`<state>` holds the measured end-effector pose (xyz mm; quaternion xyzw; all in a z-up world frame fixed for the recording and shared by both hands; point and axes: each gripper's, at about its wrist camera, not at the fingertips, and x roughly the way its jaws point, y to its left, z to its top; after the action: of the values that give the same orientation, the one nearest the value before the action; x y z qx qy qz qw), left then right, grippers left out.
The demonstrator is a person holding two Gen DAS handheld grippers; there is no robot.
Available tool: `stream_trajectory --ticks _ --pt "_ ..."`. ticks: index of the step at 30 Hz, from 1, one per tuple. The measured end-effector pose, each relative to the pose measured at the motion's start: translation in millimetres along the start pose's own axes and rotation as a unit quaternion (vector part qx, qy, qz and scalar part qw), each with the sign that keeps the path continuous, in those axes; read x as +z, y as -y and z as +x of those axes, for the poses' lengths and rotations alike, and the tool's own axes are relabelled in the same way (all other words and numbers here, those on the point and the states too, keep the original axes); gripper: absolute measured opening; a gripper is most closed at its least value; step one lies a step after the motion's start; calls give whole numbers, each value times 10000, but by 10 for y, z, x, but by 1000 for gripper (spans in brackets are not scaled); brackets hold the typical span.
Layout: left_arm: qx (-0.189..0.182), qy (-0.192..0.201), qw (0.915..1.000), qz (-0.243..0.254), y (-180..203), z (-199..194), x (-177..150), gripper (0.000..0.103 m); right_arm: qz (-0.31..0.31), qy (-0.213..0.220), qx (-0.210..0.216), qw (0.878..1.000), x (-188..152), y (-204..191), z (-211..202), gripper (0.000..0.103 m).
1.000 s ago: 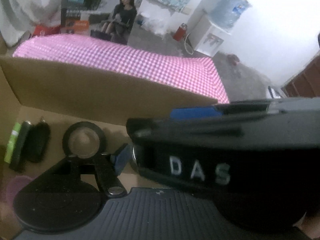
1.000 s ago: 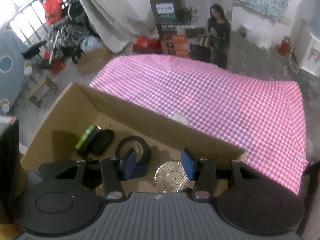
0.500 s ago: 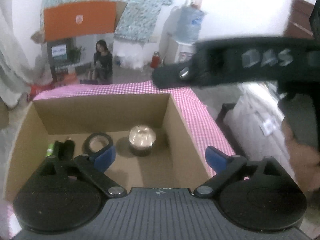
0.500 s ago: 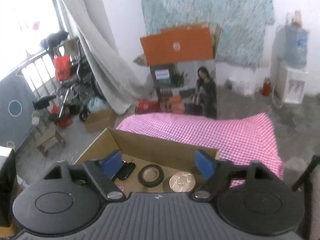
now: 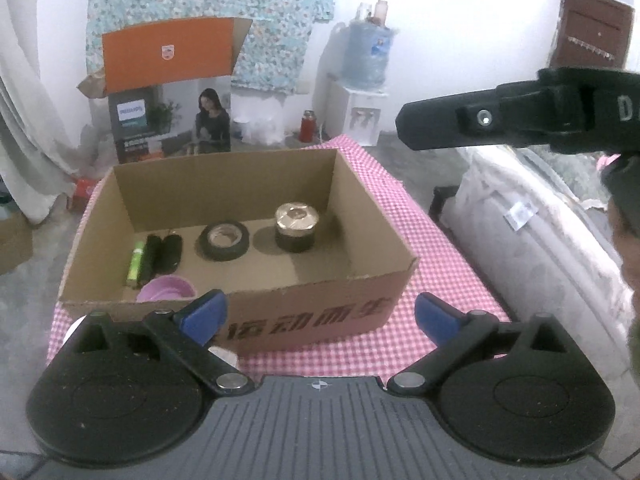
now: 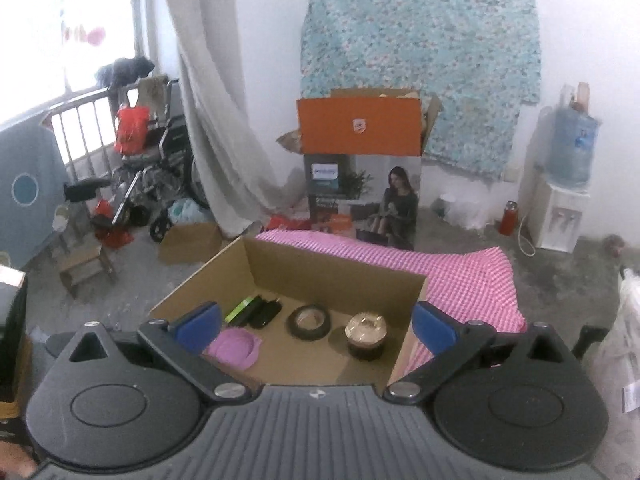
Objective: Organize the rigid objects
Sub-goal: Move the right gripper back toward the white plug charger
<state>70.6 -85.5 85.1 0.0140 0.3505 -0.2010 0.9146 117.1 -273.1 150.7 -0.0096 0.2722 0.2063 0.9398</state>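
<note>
Pink-checked surface (image 5: 404, 216) carries 1 open cardboard box (image 5: 320, 312). Inside, left to right: pink dish (image 5: 166, 288), green battery (image 5: 135, 258), tape roll (image 5: 224, 241), gold-lidded jar (image 5: 296, 227). Left gripper (image 5: 318, 314) and right gripper (image 6: 316, 324) both spread, empty.

The printed carton (image 5: 172, 120) behind the table bears a "PHILIPS" panel on its dark front, and a small shield logo sits on its orange flap (image 5: 168, 53). The cardboard box (image 5: 320, 320) carries dark Chinese characters along its near wall. A single letter "D" shows on the black device (image 5: 520, 114) at right.
</note>
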Motion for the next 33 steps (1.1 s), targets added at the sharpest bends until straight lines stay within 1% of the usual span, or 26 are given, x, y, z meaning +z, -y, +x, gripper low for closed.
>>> stream_trajectory --ticks 2,4,6,8,10,12,14,16,19,20,21,23,27,30,33 --pt "48 41 9999 95 0 -39 -68 101 -175 -164 -63 9997 11 -85 -16 103" --pt "74 45 9998 175 -1 -68 -126 101 -398 -255 -349 9983 43 -175 -36 103" --pt "91 91 9997 209 -5 -104 -183 101 -556 -207 -718 9956 91 -259 -64 103" --pt "124 157 9995 239 -10 -152 -262 101 -715 -123 -975 9926 106 -347 -97 103" --pt "179 233 9992 286 -13 -195 -347 102 -866 -61 -1192 9891 118 -436 -120 103" --pt "257 307 9984 388 -18 -209 -444 102 -905 31 -1272 9877 74 -492 -135 103" --pt "369 277 9979 447 -29 -201 -519 102 -820 86 -1112 9904 11 -538 -145 103" --pt "454 256 9977 427 -70 -202 -584 102 -592 63 -866 9945 -63 -560 -115 103" --pt "475 231 9981 321 -165 -218 -660 102 -281 53 -173 9994 -248 -585 -51 103" --pt "473 195 9983 276 -198 -214 -681 102 -185 -13 59 9998 -324 -597 -9 103" --pt "473 162 9984 247 -228 -203 -700 102 -98 -95 177 9998 -392 -604 37 103" --pt "500 77 9985 217 -283 -165 -746 102 29 -241 212 9995 -539 -628 150 103" --pt "452 -92 9989 115 -373 -88 -848 102 407 -335 38 9986 -824 -545 292 103" --pt "426 -70 9990 66 -413 -66 -887 102 905 -418 -28 9950 -957 -375 341 103" --pt "478 -93 9988 43 -453 -26 -920 102 1466 -478 104 9880 -1084 -184 395 103"
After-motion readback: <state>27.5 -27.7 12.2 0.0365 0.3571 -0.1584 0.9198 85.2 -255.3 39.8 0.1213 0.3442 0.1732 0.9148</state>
